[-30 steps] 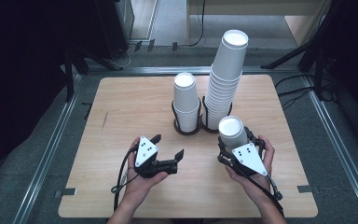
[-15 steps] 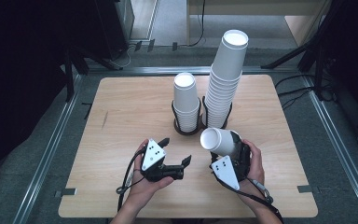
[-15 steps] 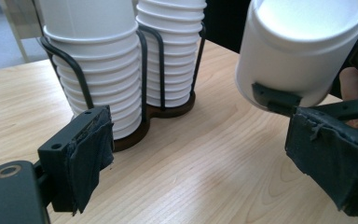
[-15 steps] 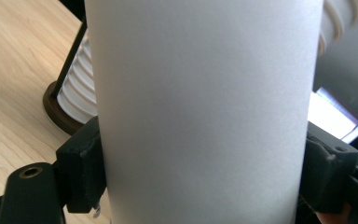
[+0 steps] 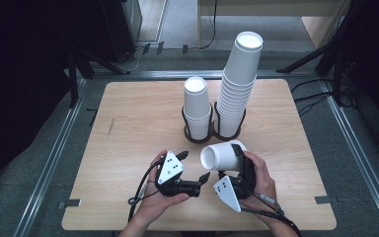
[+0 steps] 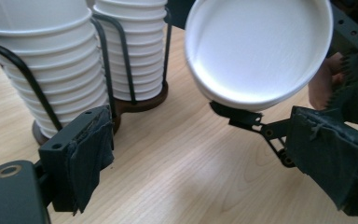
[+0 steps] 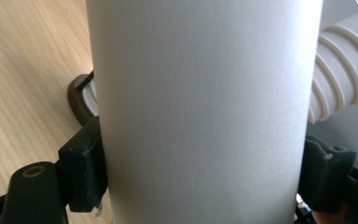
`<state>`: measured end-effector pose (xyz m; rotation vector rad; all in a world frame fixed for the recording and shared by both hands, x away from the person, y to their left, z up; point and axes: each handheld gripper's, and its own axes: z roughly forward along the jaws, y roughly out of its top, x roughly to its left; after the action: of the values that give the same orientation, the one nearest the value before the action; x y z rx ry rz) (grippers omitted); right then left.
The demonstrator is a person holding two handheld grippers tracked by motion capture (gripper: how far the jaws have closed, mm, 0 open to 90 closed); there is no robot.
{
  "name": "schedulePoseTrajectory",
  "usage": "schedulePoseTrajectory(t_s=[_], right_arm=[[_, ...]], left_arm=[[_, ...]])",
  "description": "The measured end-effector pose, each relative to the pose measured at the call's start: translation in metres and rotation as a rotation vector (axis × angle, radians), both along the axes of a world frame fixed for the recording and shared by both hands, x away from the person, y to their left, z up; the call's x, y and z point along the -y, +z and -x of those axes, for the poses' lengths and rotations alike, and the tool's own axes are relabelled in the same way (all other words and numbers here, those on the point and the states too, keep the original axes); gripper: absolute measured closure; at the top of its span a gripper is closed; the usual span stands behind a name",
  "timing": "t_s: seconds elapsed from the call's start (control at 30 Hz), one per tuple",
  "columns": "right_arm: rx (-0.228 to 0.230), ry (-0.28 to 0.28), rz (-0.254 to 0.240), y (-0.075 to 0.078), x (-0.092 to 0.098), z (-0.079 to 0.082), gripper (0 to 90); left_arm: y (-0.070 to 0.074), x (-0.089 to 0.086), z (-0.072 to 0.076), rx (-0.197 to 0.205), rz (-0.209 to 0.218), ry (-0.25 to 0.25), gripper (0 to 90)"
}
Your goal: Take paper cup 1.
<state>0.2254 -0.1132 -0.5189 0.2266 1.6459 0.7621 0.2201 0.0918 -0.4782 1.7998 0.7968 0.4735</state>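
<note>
The right gripper (image 5: 237, 165) holds a single white paper cup (image 5: 222, 157) just in front of the black wire cup holder (image 5: 197, 129), on the person's side of it. The cup lies on its side above the wooden table (image 5: 128, 113), with its open mouth turned toward the left gripper (image 5: 193, 168). In the right gripper view the two black pads (image 7: 84, 172) press on both sides of the cup wall (image 7: 200, 107), and these jaws have just been closing on the cup that is between them. The left gripper is near the holder too, on the person's side and a little to the left of it, just beside the mouth of the cup. Its jaws stand apart with nothing between them; in the left gripper view only bare table (image 6: 177, 163) shows between the two padded fingers (image 6: 91, 154), and the round rim of the cup (image 6: 261, 51) hangs above the far finger without touching it. The holder itself has two rings. The ring on the left carries a short stack of cups (image 5: 197, 106), and the ring on the right carries a tall stack of cups (image 5: 239, 81) that leans a little to the right. Both stacks stand upright in their rings, behind the held cup and apart from it.
</note>
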Motion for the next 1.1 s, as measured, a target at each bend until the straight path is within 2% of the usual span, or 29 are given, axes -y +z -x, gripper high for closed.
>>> schedulePoseTrajectory(t_s=[0.2, 0.3, 0.67, 0.87, 1.1], right_arm=[[0.014, 0.027, 0.053, -0.003, -0.004, 0.003, 18.4], [0.020, 0.044, 0.086, -0.004, -0.005, 0.003, 18.3], [0.015, 0.105, 0.110, -0.006, -0.009, 0.009, 18.3], [0.010, 0.136, 0.114, -0.006, -0.012, 0.012, 18.3], [0.030, 0.155, 0.140, -0.007, -0.014, 0.014, 18.3]], left_arm=[[0.001, 0.003, 0.003, 0.002, 0.009, -0.031, 8.9], [0.001, 0.004, 0.003, 0.003, 0.010, -0.039, 11.9], [0.001, 0.007, 0.005, -0.028, 0.037, -0.076, 14.0], [0.002, 0.006, 0.004, -0.028, 0.036, -0.081, 15.0], [0.003, 0.006, 0.004, -0.045, 0.050, -0.091, 15.5]])
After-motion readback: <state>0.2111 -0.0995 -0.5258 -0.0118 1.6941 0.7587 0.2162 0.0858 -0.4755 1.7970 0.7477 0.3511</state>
